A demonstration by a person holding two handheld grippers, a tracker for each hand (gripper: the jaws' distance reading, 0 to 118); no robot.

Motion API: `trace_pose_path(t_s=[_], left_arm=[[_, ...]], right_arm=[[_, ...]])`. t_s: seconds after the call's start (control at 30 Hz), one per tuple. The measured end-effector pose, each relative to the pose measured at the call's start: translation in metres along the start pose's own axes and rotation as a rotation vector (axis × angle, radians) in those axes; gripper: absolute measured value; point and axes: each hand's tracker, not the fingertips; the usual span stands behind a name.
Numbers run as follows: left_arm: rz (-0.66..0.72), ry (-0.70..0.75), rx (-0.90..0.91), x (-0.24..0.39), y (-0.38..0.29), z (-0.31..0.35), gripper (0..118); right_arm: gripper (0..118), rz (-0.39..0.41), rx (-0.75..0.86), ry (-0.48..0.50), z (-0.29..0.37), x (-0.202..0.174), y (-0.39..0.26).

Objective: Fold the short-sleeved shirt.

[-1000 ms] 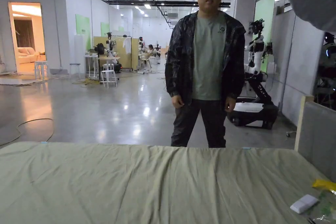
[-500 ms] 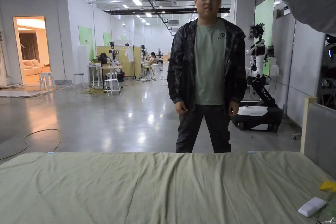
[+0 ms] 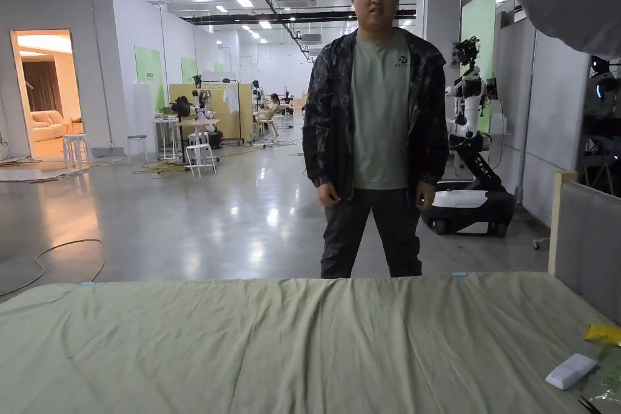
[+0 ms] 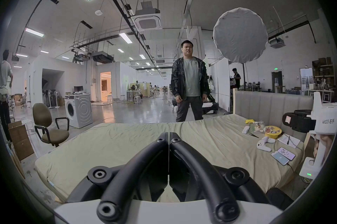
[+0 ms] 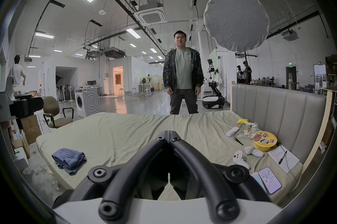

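blue shirt [image 5: 69, 158] lies bunched at the bed's [image 5: 127, 129] near left edge. left gripper [image 4: 169, 138] and right gripper [image 5: 167, 134] both clenched, empty, well apart from it. risk: a blind grab drags it off.

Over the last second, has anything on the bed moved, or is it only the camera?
Only the camera: the whole head view shifts together. The white remote and the yellow wrapper lie where they were on the bed, and the person stands in the same spot beyond it. Nothing was gripped or released.
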Motion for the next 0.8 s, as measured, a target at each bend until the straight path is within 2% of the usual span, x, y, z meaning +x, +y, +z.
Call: trace_pose_path(t_s=[0.3,0.33,0.37,0.4,0.43,0.47,0.5,0.6,0.63,0.67,0.73,0.8], left_arm=[[0.009,0.019,-0.001,-0.0030,0.0008,-0.0005,1],[0.010,0.018,0.001,-0.0033,0.0010,-0.0003,5],[0.010,0.019,0.003,-0.0033,0.0013,0.0000,18],[0.009,0.020,0.006,-0.0031,0.0016,0.0003,33],[0.008,0.020,0.007,-0.0028,0.0027,-0.0001,48],[0.009,0.020,0.005,-0.0024,0.0035,-0.0006,68],[0.010,0.021,0.004,-0.0020,0.0041,-0.0011,76],[0.025,0.022,0.020,-0.0018,0.0054,-0.0012,92],[0.030,0.022,0.017,-0.0017,0.0061,-0.0023,102],[0.035,0.015,0.011,-0.0020,0.0062,-0.0035,117],[0.030,0.009,0.020,-0.0012,0.0060,-0.0041,118],[0.028,0.017,0.029,0.0007,0.0057,-0.0012,118]], right_arm=[[0,-0.007,0.001,0.005,0.0002,-0.0002,0.0021],[1,-0.007,0.003,0.005,0.0000,0.0000,0.0029],[5,-0.008,0.002,0.004,-0.0006,0.0003,0.0040],[14,-0.009,-0.001,0.004,-0.0011,0.0004,0.0042],[30,-0.013,-0.009,0.014,-0.0023,0.0013,0.0048],[52,-0.024,-0.020,0.020,-0.0031,0.0015,0.0045],[63,-0.025,-0.025,0.026,-0.0036,0.0012,0.0044],[86,-0.023,-0.031,0.025,-0.0059,-0.0023,0.0063],[96,-0.024,-0.047,0.026,-0.0079,-0.0030,0.0059],[107,-0.029,-0.052,0.025,-0.0086,-0.0035,0.0044],[117,-0.021,-0.040,0.024,-0.0085,-0.0055,0.0044],[118,-0.021,-0.023,0.025,-0.0079,-0.0064,0.0047]])
